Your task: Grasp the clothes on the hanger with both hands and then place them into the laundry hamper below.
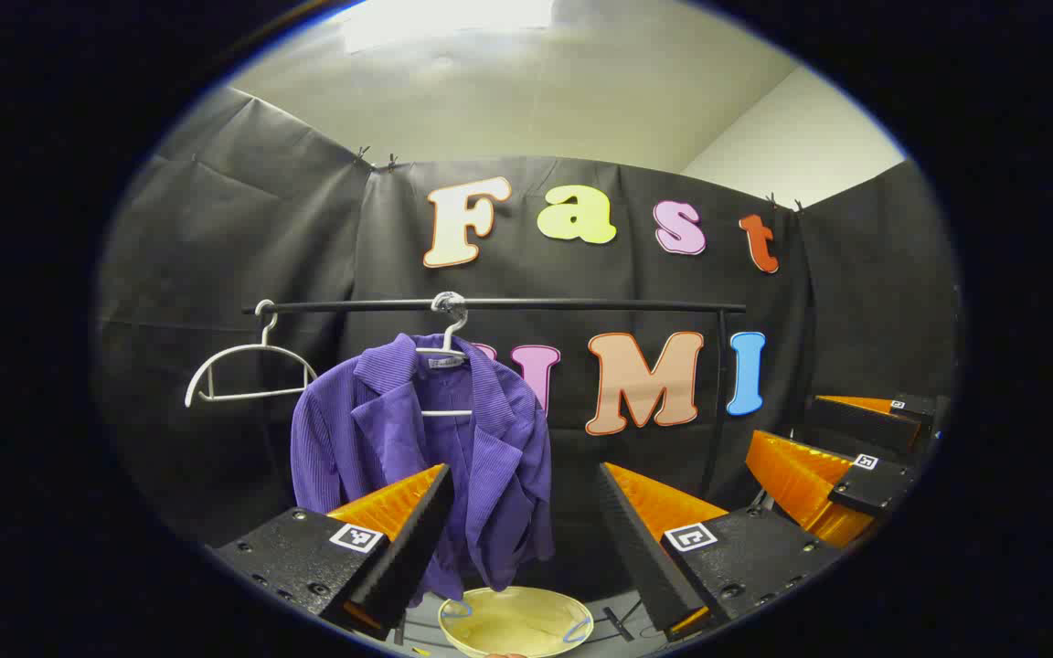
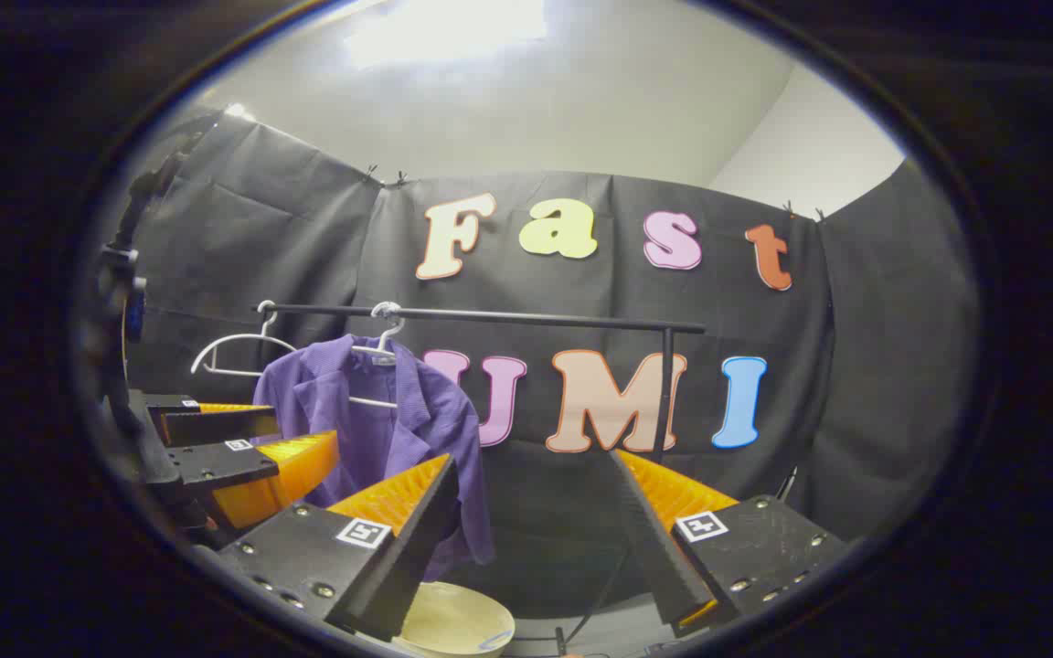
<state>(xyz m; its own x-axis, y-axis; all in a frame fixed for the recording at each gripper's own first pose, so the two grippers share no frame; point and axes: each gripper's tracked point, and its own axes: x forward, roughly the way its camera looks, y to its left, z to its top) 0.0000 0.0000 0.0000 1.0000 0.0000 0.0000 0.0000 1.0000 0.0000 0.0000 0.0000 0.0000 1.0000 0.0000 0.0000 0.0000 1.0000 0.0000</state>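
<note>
Left gripper view looks forward and slightly upward at the clothes rail (image 1: 490, 304), from a little way off. Right gripper view faces likewise from farther right. Both share the rail and purple shirt (image 1: 435, 439).

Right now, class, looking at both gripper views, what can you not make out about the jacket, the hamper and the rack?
- Purple jacket: its lower left part is hidden behind the left tongs, left gripper view.
- Laundry hamper: cut off by the bottom edge, depth unknowable.
- Rack: base hidden behind the right tongs, right gripper view.
</note>
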